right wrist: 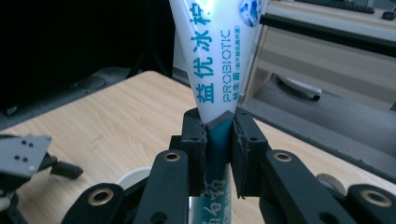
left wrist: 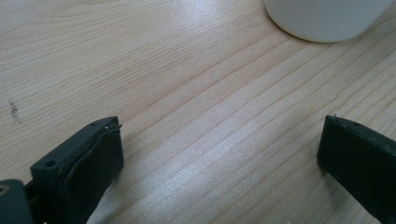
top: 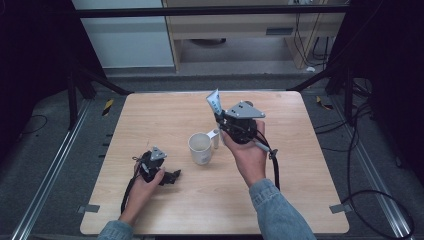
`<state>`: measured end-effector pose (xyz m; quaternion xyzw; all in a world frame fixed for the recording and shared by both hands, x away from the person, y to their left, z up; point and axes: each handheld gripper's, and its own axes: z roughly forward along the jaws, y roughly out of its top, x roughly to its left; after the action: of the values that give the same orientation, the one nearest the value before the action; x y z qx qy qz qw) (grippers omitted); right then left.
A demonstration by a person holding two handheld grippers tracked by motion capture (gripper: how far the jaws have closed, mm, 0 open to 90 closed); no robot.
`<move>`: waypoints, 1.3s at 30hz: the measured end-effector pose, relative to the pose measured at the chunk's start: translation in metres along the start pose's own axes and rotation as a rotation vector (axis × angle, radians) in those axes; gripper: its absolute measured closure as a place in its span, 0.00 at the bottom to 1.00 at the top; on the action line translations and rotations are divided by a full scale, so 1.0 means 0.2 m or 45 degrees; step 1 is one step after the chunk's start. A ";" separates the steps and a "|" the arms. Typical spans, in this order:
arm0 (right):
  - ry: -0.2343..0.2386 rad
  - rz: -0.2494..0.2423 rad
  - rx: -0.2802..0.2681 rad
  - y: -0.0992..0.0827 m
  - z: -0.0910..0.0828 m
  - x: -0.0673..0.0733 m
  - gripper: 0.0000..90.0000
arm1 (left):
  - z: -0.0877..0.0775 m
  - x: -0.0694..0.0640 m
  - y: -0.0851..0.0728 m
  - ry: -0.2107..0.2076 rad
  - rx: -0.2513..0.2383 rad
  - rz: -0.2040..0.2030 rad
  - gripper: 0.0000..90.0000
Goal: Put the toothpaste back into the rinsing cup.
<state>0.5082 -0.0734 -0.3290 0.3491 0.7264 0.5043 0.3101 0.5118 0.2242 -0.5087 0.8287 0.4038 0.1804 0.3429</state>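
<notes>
**Tube Held Above the Mug**

The wooden table is carrying a white mug at its middle. The right gripper is pinching a toothpaste tube upright, just behind the mug; placing it seems not yet done. The left gripper is lying spread and empty on the table.

Mug mid-table, tube perhaps right-behind it

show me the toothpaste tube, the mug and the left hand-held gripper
toothpaste tube (right wrist: 212, 70): right gripper view, printed white body above the jaws
mug (top: 200, 148): high view, white outer wall below the rim
left hand-held gripper (top: 173, 175): high view, between its jaw tips
</notes>
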 end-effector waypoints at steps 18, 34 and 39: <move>0.044 0.040 -0.080 0.06 0.11 0.07 0.85 | 0.00 0.00 0.00 0.001 -0.003 -0.004 0.00; 0.068 0.081 -0.130 0.01 0.17 0.14 0.86 | 0.00 0.00 0.00 0.000 -0.001 -0.002 0.00; 0.054 0.094 -0.138 -0.02 0.18 0.15 0.86 | 0.00 0.00 0.00 0.000 -0.002 -0.001 0.00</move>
<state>0.5191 -0.0307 -0.3465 0.3476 0.6910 0.5613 0.2942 0.5118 0.2241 -0.5088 0.8283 0.4041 0.1805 0.3435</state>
